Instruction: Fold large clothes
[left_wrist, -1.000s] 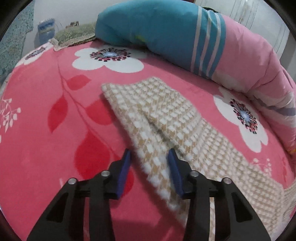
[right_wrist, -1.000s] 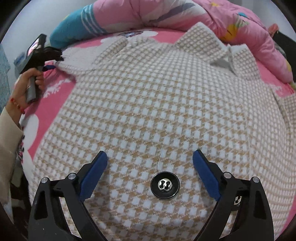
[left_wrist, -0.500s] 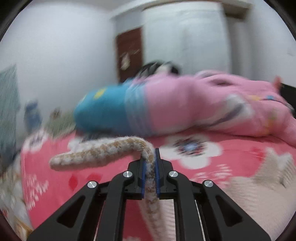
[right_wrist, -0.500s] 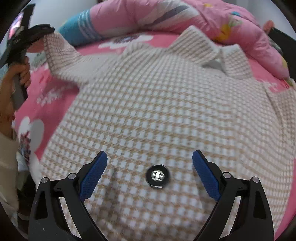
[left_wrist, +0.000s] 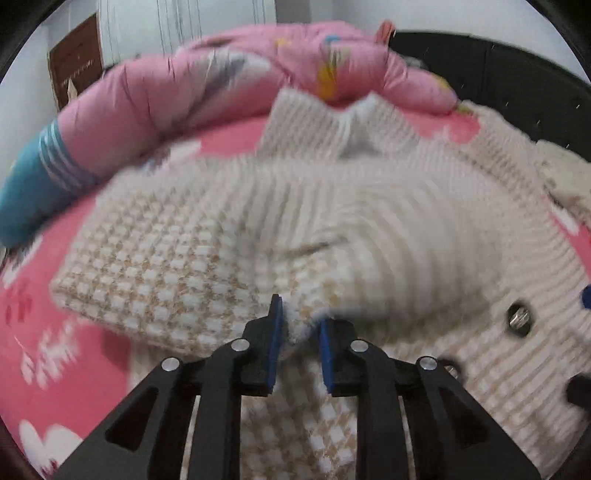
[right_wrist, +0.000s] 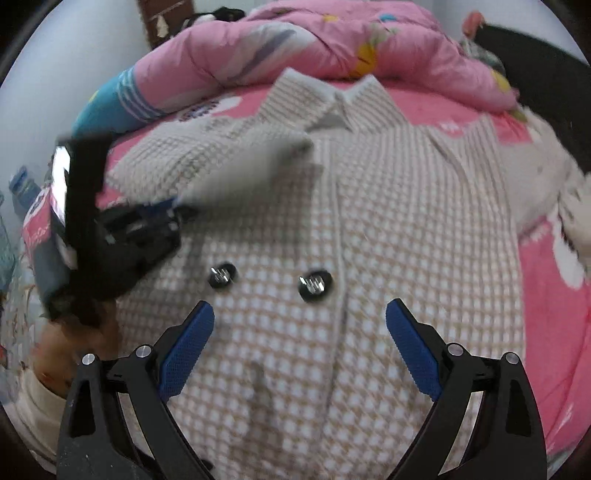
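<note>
1. Checked wool coat lies front-up on the pink floral blanket, collar toward the rolled pink quilt. Two dark buttons sit left of the front placket.
2. Left gripper: jaws opening, sleeve edge between the pads. Pads look slack on the cloth, so I read this as a release. The sleeve is laid across the coat's chest.
3. Right gripper: jaws spread wide, nothing between them, hovering above the coat's lower front, below the buttons.
4. Handling, my read: thick fuzzy knit, soft and floppy, probably on the heavy side for a garment. It drapes, holds no shape and sags between pinch points. The nap should give good friction on the pads, so slip risk is low.
5. Where to grab: doubled edges such as cuff, hem corners and shoulder seam. Avoid single-layer mid-panel, which just bunches. Stay off the buttons, since hard lumps spoil pad contact.
6. Far sleeve lies out at the right edge, not yet folded in. Likely the next pickup, at the cuff end.
</note>
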